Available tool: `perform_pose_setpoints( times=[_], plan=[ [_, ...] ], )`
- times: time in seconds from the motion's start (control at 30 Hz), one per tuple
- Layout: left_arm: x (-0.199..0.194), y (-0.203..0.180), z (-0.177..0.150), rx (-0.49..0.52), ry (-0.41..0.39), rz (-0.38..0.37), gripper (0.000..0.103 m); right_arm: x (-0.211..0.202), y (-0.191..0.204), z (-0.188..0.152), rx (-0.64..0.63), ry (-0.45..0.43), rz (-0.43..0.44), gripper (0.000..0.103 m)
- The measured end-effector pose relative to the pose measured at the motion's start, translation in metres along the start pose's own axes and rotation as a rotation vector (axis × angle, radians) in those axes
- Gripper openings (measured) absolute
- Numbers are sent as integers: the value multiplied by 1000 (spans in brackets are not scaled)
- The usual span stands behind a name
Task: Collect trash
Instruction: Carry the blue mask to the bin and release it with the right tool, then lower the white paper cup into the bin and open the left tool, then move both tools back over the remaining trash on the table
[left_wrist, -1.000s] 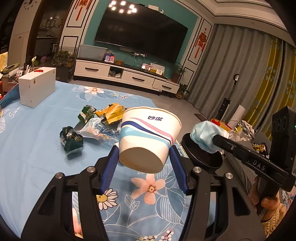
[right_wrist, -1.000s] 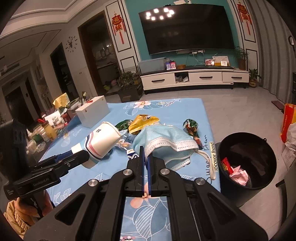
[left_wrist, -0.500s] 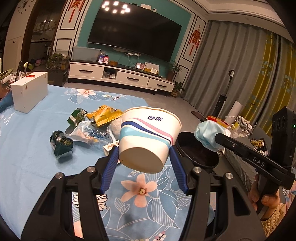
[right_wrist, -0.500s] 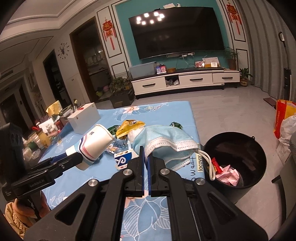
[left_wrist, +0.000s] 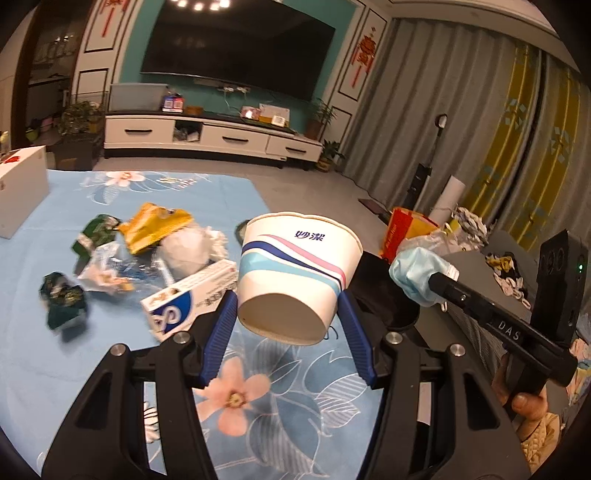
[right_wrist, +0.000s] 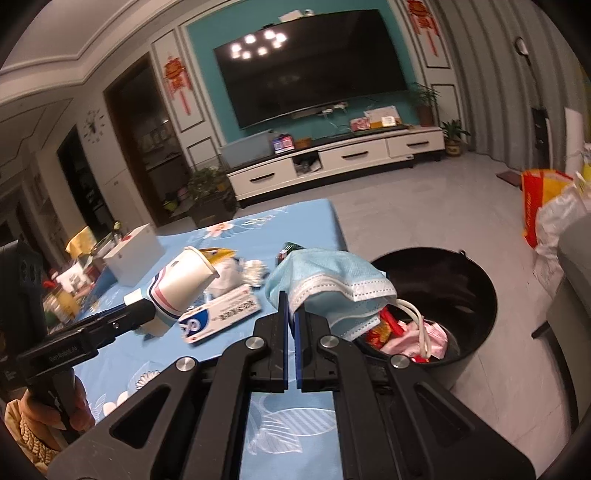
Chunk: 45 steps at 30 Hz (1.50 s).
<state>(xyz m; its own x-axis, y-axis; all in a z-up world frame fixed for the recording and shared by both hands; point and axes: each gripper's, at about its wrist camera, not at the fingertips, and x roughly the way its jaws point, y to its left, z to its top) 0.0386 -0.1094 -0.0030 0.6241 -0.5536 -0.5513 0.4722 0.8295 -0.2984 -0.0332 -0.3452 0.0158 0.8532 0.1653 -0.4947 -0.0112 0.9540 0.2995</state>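
Observation:
My left gripper (left_wrist: 288, 314) is shut on a white paper cup (left_wrist: 295, 273) with blue and pink stripes, held above the blue flowered tablecloth (left_wrist: 48, 229); the cup also shows in the right wrist view (right_wrist: 181, 284). My right gripper (right_wrist: 291, 310) is shut on a light blue face mask (right_wrist: 328, 284), whose ear loops hang over the black trash bin (right_wrist: 476, 295). The mask (left_wrist: 417, 273) and bin (left_wrist: 384, 295) also show in the left wrist view. On the cloth lie a blue-white box (left_wrist: 188, 299), a yellow wrapper (left_wrist: 155, 225), green wrappers (left_wrist: 62, 302) and crumpled plastic (left_wrist: 192, 247).
The bin holds pink and red trash (right_wrist: 406, 332). A white box (right_wrist: 135, 254) stands at the table's far left. A red-yellow bag (right_wrist: 535, 199) and white bags sit on the floor to the right. A TV cabinet (right_wrist: 332, 162) lines the far wall.
Both grippers have moved right toward the bin. The mask now hangs over the bin's rim. The blue-white box has come into the left wrist view.

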Motion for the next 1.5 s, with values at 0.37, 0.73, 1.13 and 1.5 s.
perform_pose_setpoints(
  times=[0.37,0.73,1.13,1.5],
  plan=[
    [87,-60,20,108,110,-86,57,19,-71,-9,130,37,-101,3],
    [185,-108,20,222,233,-67,58,72,-107,-8,145,127,-172,8],
    [177,-89,20,162,235,-74,74,66,-119,-11,197,131,-197,50],
    [96,-25,1,39,201,76,82,39,-66,-15,151,141,-146,61]
  ],
)
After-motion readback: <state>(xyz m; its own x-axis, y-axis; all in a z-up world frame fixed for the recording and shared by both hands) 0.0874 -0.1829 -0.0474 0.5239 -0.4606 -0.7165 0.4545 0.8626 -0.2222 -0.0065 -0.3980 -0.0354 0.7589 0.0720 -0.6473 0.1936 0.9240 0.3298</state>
